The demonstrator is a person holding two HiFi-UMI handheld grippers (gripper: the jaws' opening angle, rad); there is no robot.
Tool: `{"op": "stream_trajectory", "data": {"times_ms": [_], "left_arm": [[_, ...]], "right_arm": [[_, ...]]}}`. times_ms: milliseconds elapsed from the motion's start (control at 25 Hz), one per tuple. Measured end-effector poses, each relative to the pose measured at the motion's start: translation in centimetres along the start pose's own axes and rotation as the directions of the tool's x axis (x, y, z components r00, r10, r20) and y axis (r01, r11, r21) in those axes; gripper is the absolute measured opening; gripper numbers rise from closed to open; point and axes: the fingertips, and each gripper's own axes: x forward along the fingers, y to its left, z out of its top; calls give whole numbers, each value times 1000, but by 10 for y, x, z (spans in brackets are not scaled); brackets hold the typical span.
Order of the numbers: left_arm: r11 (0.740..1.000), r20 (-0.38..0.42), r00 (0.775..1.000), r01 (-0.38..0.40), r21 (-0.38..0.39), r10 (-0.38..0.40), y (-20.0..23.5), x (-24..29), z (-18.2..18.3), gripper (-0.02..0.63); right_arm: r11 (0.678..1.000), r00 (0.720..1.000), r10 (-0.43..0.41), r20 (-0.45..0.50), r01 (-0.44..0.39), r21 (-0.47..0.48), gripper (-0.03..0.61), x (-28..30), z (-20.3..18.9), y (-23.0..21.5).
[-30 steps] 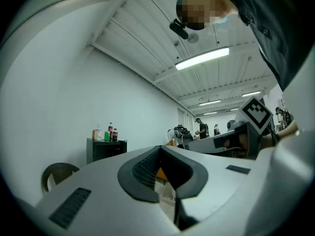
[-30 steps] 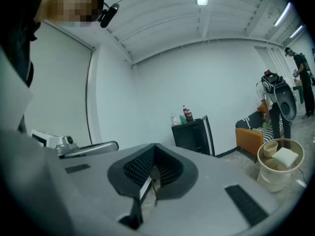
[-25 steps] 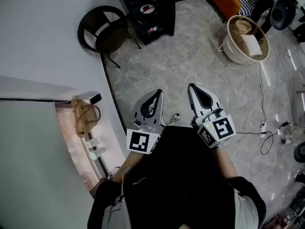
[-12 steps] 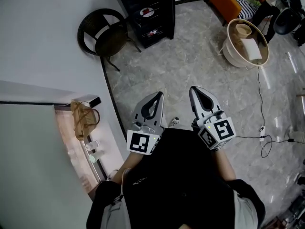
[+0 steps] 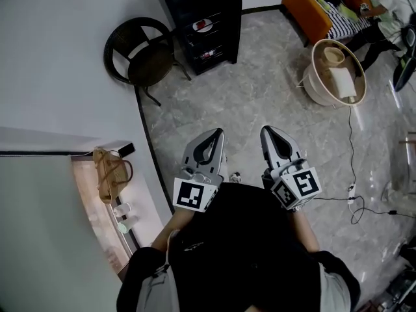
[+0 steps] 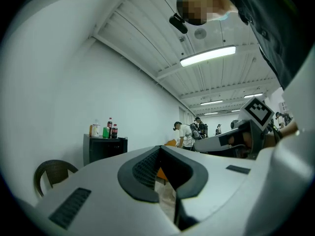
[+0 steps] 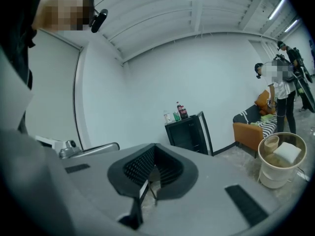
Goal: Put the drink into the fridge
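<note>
Chair (image 5: 140, 51) upper left. Black cabinet (image 5: 208, 18) top centre, drink bottles (image 7: 181, 111) standing on its top. Left tongs (image 5: 216, 134) and right tongs (image 5: 266, 130) mid-frame, side by side, both closed tight, nothing held. Tub (image 5: 338, 64) upper right.

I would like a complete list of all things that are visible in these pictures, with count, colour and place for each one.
fridge: one, black, far ahead
bottles: several, two dark cola ones and a green one among them, on top of the fridge
chair: one, dark, left of the fridge
tub: one, cream, on the floor at right, pale things inside
sofa: one, orange, beyond the tub
bag: one, tan, on the counter at left
people: several, far end of the room
left gripper: one, grey, shut, empty
right gripper: one, grey, shut, empty, beside the left gripper
</note>
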Motion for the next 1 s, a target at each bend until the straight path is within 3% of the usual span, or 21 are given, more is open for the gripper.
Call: {"op": "stream_trajectory", "data": {"times_ms": [440,760,1000], "left_arm": [[1000,45,999,11,-21,-10,100,81,23,9],[1000,63,998,-5,1,5,188,116,35,9],[1000,79,996,-28,-13,29,222,131,40,9]], "right_arm": [[999,999,-31,-22,31,-30,14,118,33,-27],[998,1000,-11,-1,11,-67,14,213,57,-17],[997,1000,-6,-17,5,-71,14,251,59,-18]]}}
